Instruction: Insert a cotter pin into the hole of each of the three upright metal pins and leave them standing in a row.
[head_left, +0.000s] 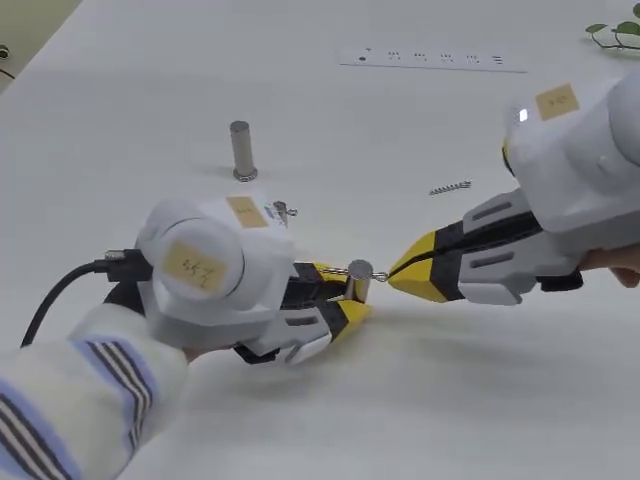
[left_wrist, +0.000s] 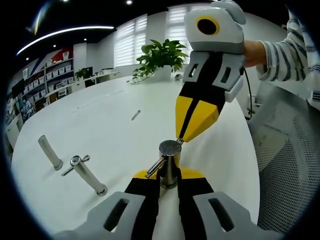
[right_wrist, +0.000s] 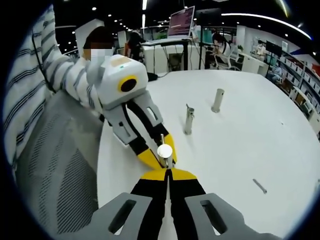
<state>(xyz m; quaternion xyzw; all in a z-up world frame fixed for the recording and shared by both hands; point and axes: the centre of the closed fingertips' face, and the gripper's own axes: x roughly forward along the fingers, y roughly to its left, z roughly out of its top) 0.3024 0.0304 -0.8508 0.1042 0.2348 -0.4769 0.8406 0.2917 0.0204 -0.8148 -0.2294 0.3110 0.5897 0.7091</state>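
Threading a cotter pin (left_wrist: 155, 167) through the second metal pin (left_wrist: 170, 161) is judged the step in hand. That pin is clamped by the left gripper (head_left: 352, 295) near the table's (head_left: 420, 400) near edge, and the cotter pin's head is pinched by the closed right gripper (head_left: 392, 275). A finished pin (right_wrist: 188, 120) and a bare pin (head_left: 240, 150) are stood farther in. A straight push home is called for next, then the loose cotter pin (head_left: 450, 187) is to be fetched.

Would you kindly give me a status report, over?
Left gripper shut on metal pin. Right gripper shut on cotter pin, partway through the hole. Pinned pin, bare pin stand off to the side.
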